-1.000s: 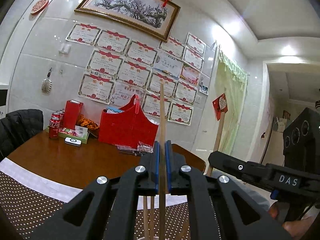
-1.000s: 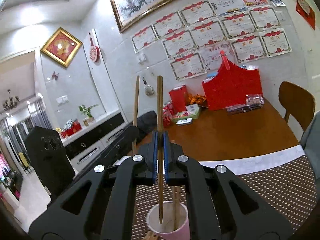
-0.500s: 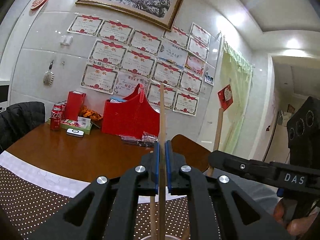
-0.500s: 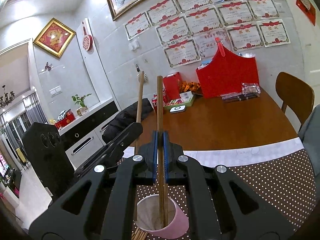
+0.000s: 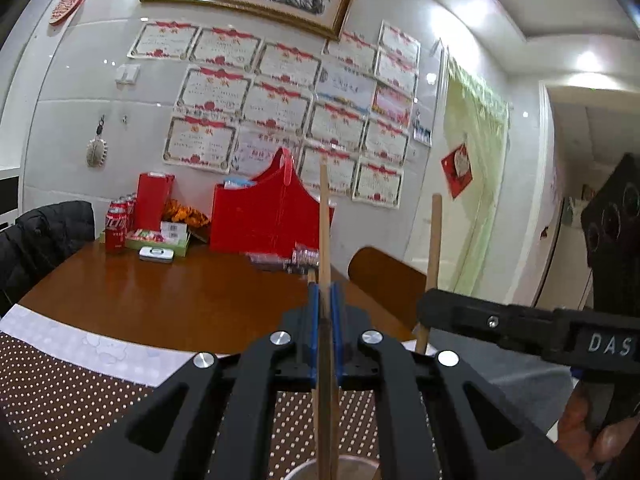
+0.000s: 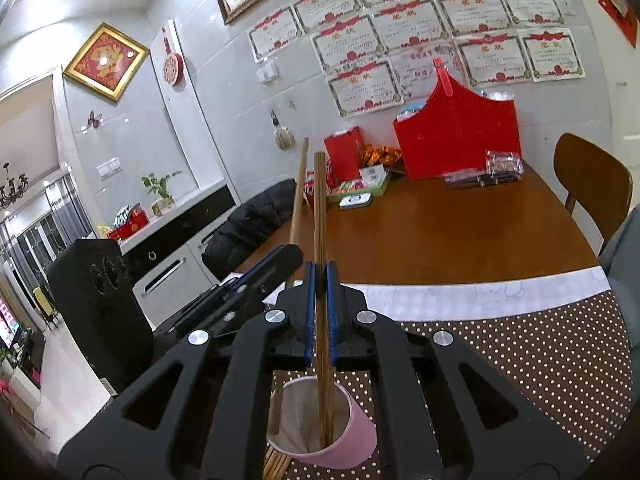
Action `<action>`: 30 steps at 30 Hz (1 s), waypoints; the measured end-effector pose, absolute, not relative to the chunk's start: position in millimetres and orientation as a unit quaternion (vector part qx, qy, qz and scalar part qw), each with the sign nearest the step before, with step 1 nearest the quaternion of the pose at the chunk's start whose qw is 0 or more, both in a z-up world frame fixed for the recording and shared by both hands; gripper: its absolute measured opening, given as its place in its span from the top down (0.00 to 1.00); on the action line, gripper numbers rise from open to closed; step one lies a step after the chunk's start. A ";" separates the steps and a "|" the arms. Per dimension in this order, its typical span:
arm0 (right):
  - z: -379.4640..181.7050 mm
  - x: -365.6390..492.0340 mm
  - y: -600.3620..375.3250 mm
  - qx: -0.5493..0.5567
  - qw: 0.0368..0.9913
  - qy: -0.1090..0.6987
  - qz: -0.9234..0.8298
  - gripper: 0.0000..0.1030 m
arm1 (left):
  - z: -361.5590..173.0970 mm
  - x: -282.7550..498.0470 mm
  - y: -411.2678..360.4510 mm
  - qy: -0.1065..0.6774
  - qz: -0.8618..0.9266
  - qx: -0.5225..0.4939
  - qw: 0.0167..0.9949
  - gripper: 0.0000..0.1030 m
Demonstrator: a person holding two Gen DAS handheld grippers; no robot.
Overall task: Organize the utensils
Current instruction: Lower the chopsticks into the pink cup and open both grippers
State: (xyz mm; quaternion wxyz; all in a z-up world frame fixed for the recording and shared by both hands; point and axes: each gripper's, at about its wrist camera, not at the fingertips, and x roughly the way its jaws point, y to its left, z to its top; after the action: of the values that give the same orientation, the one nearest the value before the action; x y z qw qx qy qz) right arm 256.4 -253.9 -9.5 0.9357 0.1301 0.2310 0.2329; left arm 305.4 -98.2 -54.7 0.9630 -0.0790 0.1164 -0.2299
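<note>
1. Dining room: brown table (image 6: 460,236) against a wall of certificates, with a dotted mat (image 6: 540,356) on its near edge.
2. Pink cup (image 6: 344,440): stands on the mat, tilted, directly below the right gripper at 6 o'clock. Further chopsticks lie by its base at 7 o'clock.
3. Right gripper (image 6: 320,312): pads clamped on one dark chopstick (image 6: 320,216). Stick's long axis runs upright, 12 to 6 o'clock; its lower end is already inside the cup.
4. Left gripper (image 5: 326,328): pads pinched on a paler chopstick (image 5: 325,216), also upright. Cup rim just shows at 6 o'clock under it; whether this tip is inside, I cannot tell.
5. Arms: the left gripper sits at the right one's 9 o'clock, just beside it.
6. Judgement: both sticks hang over the cup, the right one nearer to release; opening the pads should drop it straight in.
</note>
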 end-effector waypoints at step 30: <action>12.7 218.5 -255.6 0.138 0.947 0.230 0.177 0.06 | -19.5 208.5 -41.5 0.176 -0.144 0.023 0.974 0.27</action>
State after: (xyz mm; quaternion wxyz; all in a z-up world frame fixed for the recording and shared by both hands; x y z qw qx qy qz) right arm 218.5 -255.6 12.7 0.9468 0.1384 0.2304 0.1771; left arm 208.5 -41.5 -19.5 0.9735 0.0228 0.1763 -0.1438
